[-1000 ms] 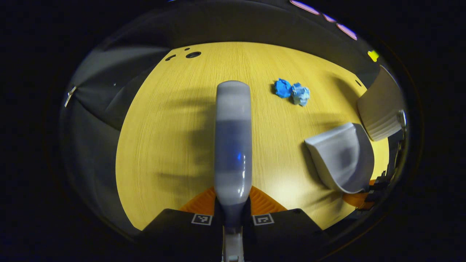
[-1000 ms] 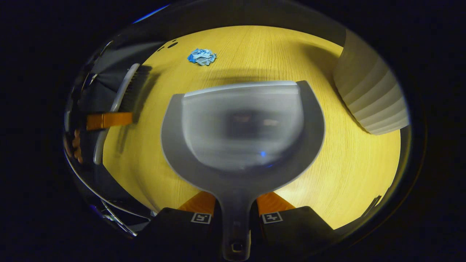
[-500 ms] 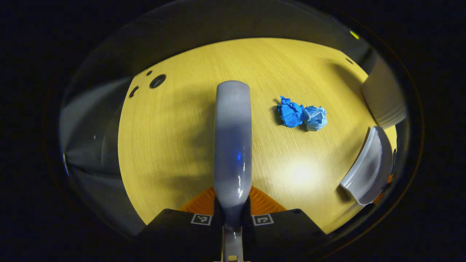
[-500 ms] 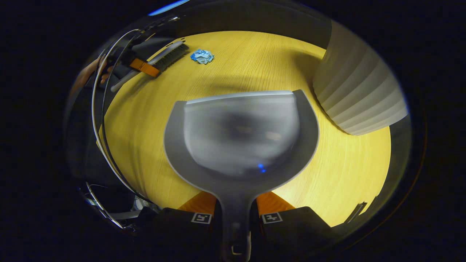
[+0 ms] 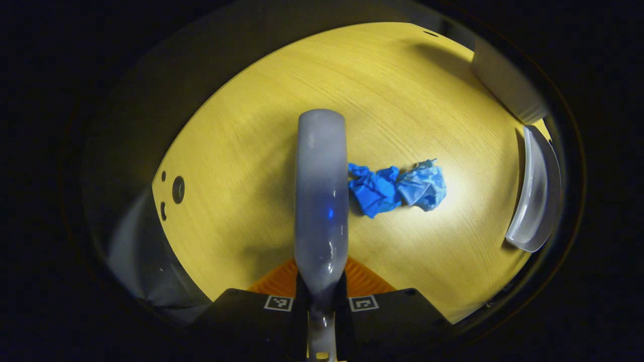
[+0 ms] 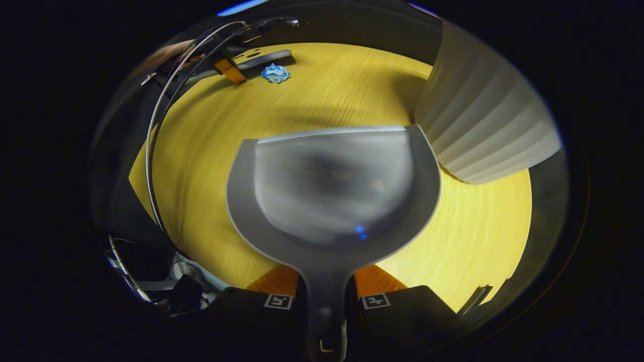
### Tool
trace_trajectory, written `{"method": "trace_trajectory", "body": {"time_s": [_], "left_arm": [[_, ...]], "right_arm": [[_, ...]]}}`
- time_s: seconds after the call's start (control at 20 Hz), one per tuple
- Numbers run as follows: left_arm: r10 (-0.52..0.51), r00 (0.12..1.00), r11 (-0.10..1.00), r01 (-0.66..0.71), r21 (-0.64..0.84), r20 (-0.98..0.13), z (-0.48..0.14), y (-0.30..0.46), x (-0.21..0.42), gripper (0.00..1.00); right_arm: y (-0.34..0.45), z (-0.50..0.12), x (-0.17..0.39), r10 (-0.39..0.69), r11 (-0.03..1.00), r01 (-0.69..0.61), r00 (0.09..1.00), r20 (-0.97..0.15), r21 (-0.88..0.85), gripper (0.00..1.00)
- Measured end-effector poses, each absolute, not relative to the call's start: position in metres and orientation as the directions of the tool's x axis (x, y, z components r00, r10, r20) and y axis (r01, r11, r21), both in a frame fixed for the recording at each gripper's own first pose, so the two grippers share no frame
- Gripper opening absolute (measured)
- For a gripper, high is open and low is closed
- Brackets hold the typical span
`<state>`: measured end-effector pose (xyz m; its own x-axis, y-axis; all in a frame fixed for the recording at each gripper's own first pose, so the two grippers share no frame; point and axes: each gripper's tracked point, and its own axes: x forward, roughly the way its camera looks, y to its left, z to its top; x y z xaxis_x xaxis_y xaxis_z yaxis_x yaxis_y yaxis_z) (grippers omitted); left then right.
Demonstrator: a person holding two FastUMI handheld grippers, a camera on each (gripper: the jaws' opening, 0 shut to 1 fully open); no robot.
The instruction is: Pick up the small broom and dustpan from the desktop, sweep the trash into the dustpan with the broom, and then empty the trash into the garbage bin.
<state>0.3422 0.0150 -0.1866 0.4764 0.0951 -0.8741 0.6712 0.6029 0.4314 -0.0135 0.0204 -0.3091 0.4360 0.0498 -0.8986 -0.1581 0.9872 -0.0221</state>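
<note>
In the left gripper view my left gripper is shut on the handle of the small grey broom, whose back runs straight up the middle. Crumpled blue trash lies on the yellow desktop just right of the broom head. The grey dustpan stands edge-on at the far right. In the right gripper view my right gripper is shut on the dustpan handle, the pan's mouth facing away over the desktop. Far off at the top left are the broom, the other gripper and the blue trash.
A white ribbed garbage bin stands right of the dustpan, close to its rim; in the left gripper view the bin is at the upper right. Cable holes mark the desktop's left edge. Cables arc along the left.
The left gripper has swung the broom toward the blue trash, which now lies right beside the broom head. The dustpan has moved forward, nearer the bin.
</note>
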Motion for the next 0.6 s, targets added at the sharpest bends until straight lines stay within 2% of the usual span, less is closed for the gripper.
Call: {"method": "trace_trajectory", "body": {"time_s": [0.05, 0.1, 0.2, 0.25, 0.6], "left_arm": [[0.087, 0.472, 0.593, 0.683, 0.426, -0.877, -0.187, 0.010, 0.342, 0.26], [0.071, 0.462, 0.589, 0.696, 0.411, -0.884, -0.188, 0.006, 0.343, 0.26], [0.037, 0.444, 0.579, 0.721, 0.381, -0.895, -0.194, 0.001, 0.340, 0.26], [0.027, 0.442, 0.568, 0.731, 0.378, -0.896, -0.200, 0.000, 0.338, 0.26], [-0.061, 0.333, 0.595, 0.769, 0.234, -0.941, -0.228, -0.019, 0.277, 0.27]], "right_arm": [[0.020, -0.307, -0.012, 0.051, 0.986, -0.165, 0.437, -0.898, -0.024, 0.35], [0.018, -0.303, -0.010, 0.052, 0.985, -0.171, 0.439, -0.897, -0.027, 0.42], [0.014, -0.296, -0.002, 0.051, 0.982, -0.185, 0.451, -0.891, -0.038, 0.42], [0.010, -0.294, 0.002, 0.043, 0.978, -0.200, 0.461, -0.886, -0.057, 0.35], [0.011, -0.253, 0.009, 0.058, 0.979, -0.202, 0.461, -0.886, -0.041, 0.35]]}}
